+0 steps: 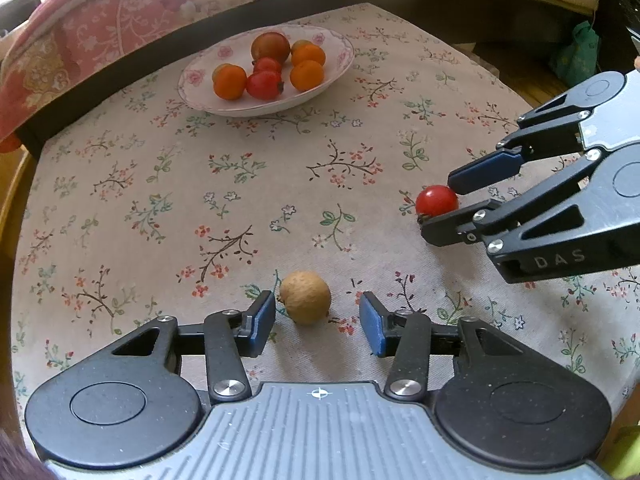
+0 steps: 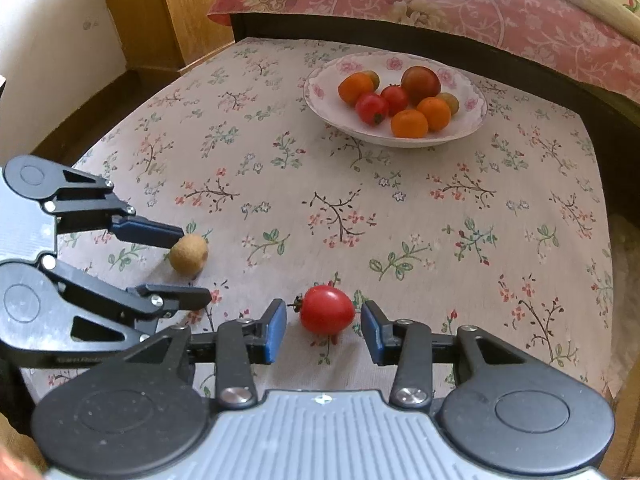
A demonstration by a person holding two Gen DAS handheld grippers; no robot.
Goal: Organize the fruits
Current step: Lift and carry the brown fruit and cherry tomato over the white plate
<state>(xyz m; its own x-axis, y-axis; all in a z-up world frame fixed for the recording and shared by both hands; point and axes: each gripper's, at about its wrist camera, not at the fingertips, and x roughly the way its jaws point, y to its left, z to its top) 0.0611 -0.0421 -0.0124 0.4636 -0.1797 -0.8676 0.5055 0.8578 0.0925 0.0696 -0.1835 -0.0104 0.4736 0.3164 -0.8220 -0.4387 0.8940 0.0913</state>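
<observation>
Item 1. Floral tablecloth, pale ground printed with sprigs and small blossoms, covering the whole work surface. A dark edge runs along its far side, and beyond that lies a pink patterned bedspread. A wooden panel stands at the far left in the right wrist view.

Item 2. Left gripper, black linkage with blue pads, held low over the near part of the cloth. Jaws stand wide apart, with a gap on each side of the fruit between them; nothing is gripped.

Item 3. Right gripper, same build, beside the left one and angled toward it. Jaws are likewise spread, with clearance on both sides of the tomato between them; nothing is gripped.

Item 4. Shallow white bowl with pink rose print on the rim, at the far side of the cloth, well apart from both grippers. Contents: three orange citrus fruits, two red tomatoes, one larger reddish-brown fruit, and two small green-orange fruits partly hidden behind the others.

Item 5. Tan, rough-skinned round fruit, possibly a longan, resting on the cloth between the left gripper's pads, nearer the left pad.

Item 6. Red cherry tomato, oval, stem end pointing left, resting on the cloth between the right gripper's pads.
</observation>
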